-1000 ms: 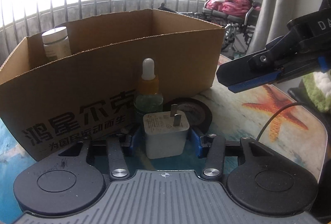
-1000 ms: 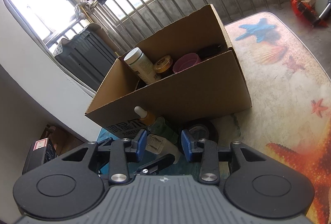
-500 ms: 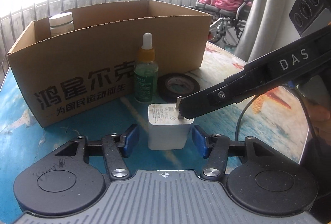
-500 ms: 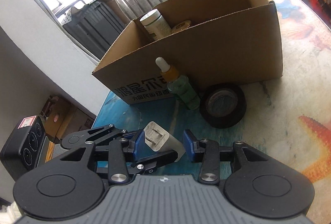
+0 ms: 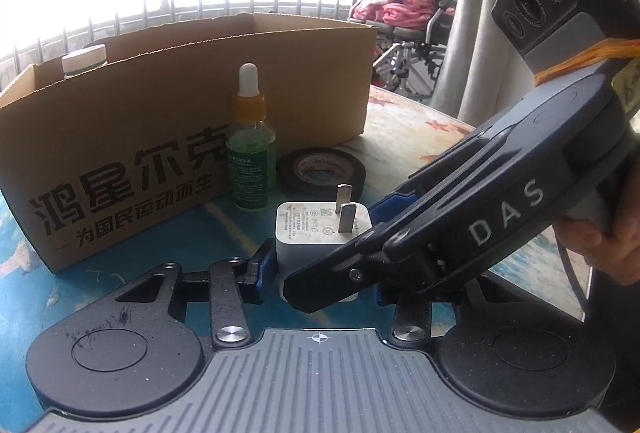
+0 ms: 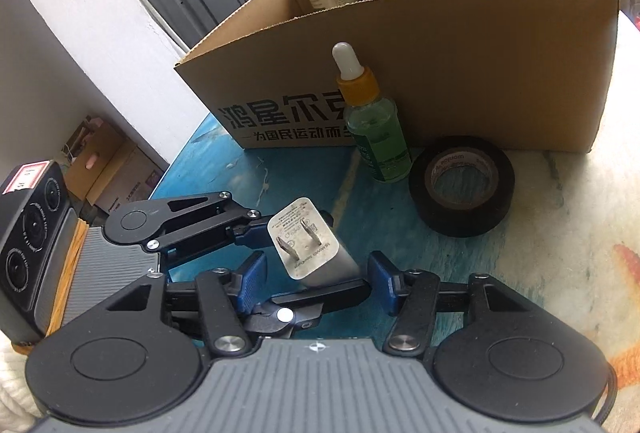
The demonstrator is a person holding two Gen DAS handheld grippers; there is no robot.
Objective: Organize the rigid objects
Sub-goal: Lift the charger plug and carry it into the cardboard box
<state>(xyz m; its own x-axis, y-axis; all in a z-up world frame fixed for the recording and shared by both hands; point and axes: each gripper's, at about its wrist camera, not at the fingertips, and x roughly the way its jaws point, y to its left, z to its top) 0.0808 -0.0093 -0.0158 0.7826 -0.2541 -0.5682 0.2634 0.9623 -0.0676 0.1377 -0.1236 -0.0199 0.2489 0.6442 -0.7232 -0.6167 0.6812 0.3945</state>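
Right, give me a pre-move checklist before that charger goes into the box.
1. White wall charger between left gripper pads: ok, jaws closing.
2. Right gripper clear of charger: not ok, jaws opening around it.
3. Charger prongs up: ok.
4. Cardboard box open-topped: ok.
5. Dropper bottle and black tape roll out of the path: cannot tell.

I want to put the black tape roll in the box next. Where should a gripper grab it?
The tape lies flat on the table beside the dropper bottle, hole facing up. Probably best to come straight down and pinch its wall, one finger in the hole and one outside, on the side away from the bottle, where nothing stands in the way.
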